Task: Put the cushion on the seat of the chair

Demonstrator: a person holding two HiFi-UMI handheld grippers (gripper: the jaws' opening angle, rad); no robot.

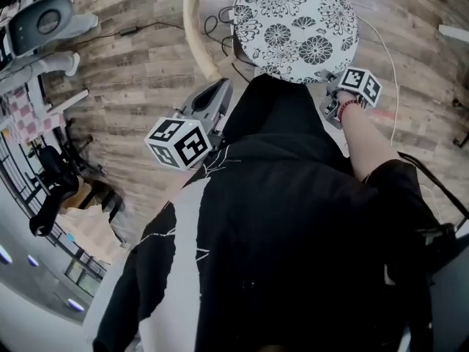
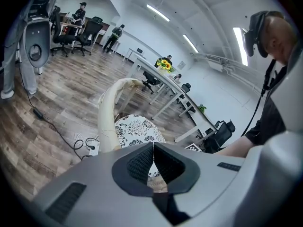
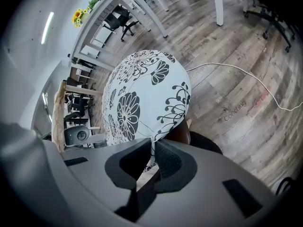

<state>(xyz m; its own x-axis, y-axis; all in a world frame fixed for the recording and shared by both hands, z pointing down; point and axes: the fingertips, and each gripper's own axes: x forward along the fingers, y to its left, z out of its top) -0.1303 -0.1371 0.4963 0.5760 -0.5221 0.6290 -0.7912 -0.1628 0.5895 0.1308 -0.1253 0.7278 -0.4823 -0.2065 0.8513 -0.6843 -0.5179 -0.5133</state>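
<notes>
Step in hand: the cushion (image 1: 293, 24) is being set down on the seat (image 3: 182, 130) of the chair (image 1: 193, 28); it is judged nearly placed but not yet let go.
Cushion: held over the dark seat, inside the curved pale back rail; whether its far side already rests there cannot be told.
Right gripper (image 3: 152, 148): jaws closed on the cushion's near hem, which is seen running in between them.
Left gripper (image 2: 152, 146): jaws closed tip to tip, nothing pinched, just short of the cushion.
Next move: the near edge should be lowered flat and centred. The right jaws should then be opened and drawn back without dragging the fabric.
Writing: a faint word on the floor (image 3: 235, 111) is read roughly as "Coaching". The cushion shows only its flower pattern, and the marker cubes (image 1: 179, 142) only square codes.
</notes>
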